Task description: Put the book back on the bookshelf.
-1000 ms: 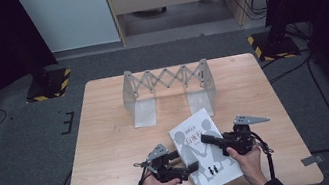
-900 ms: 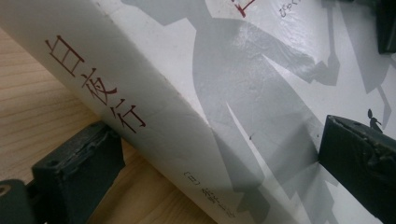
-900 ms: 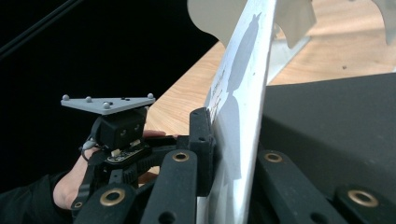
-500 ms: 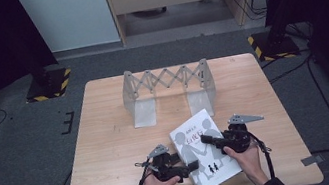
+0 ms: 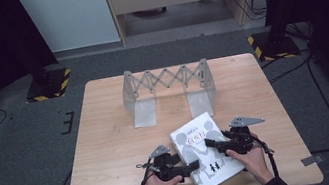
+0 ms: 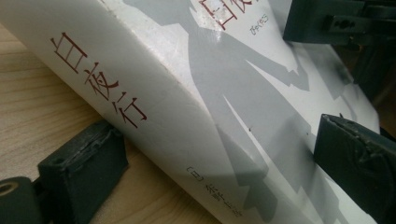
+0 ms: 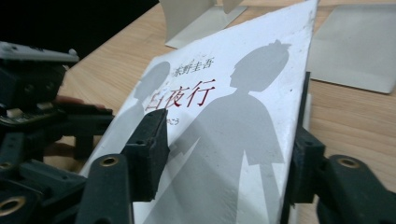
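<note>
The white book (image 5: 206, 152) lies on the bench (image 5: 111, 147). The left hand-held gripper (image 5: 194, 165) stands spread around its spine. The right hand-held gripper (image 5: 210, 143), jaws just opening, straddles its cover without pinching.

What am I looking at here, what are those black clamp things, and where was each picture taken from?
A person at a wooden table holds a hand-operated two-jaw gripper in each hand. The high view looks down from above. The other two pictures come from small cameras riding on the grippers, looking along their black jaws. On the table lie a white book with grey silhouettes and, farther back, a folding metal rack. The left gripper has its jaws either side of the book's spine; whether they press is unclear. The right gripper has just been opening its jaws, with the book's other edge between them, seemingly unclamped.
</note>
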`<action>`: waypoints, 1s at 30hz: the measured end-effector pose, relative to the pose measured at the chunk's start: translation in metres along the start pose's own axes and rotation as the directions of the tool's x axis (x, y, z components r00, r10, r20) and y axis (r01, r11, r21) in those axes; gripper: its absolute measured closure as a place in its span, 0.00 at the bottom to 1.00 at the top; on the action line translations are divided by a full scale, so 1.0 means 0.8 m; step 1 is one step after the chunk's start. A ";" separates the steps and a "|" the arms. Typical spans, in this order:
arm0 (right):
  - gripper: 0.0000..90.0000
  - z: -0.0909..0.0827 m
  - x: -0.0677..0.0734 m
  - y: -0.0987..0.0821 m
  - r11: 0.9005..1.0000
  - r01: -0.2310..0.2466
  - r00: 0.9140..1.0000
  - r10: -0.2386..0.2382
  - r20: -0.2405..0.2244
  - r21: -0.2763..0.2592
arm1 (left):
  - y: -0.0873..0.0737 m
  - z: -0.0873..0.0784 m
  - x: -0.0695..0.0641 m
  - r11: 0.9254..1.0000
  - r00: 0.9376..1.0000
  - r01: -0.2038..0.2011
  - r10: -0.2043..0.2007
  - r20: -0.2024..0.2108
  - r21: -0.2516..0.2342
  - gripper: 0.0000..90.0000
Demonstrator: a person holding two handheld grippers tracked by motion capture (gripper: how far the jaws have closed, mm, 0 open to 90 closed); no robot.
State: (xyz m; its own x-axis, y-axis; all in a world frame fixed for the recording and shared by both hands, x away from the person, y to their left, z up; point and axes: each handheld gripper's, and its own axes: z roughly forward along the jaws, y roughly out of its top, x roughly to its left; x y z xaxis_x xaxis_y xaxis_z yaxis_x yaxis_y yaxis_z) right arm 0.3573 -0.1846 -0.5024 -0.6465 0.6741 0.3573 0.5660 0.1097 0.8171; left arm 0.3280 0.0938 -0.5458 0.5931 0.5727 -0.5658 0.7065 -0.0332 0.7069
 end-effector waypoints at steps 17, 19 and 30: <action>0.37 -0.003 -0.015 -0.019 0.999 -0.010 0.999 0.008 0.046 0.050 | 0.001 0.003 -0.005 1.000 0.999 -0.024 0.024 -0.034 0.014 0.05; 0.37 -0.003 -0.015 -0.019 0.999 -0.013 0.999 0.011 0.047 0.050 | 0.001 0.003 -0.005 1.000 0.999 -0.024 0.025 -0.034 0.014 0.04; 0.37 -0.002 -0.018 -0.023 0.998 -0.034 0.999 0.032 0.037 0.047 | 0.001 0.006 -0.009 0.999 0.998 -0.044 0.045 -0.041 0.026 0.00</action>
State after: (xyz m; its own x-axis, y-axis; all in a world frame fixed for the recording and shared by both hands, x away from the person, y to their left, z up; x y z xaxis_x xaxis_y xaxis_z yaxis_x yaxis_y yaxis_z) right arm 0.3555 -0.1978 -0.5217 -0.6088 0.7037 0.3662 0.6109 0.1214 0.7823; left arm 0.3264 0.0857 -0.5432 0.6081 0.6040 -0.5151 0.6891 -0.0795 0.7203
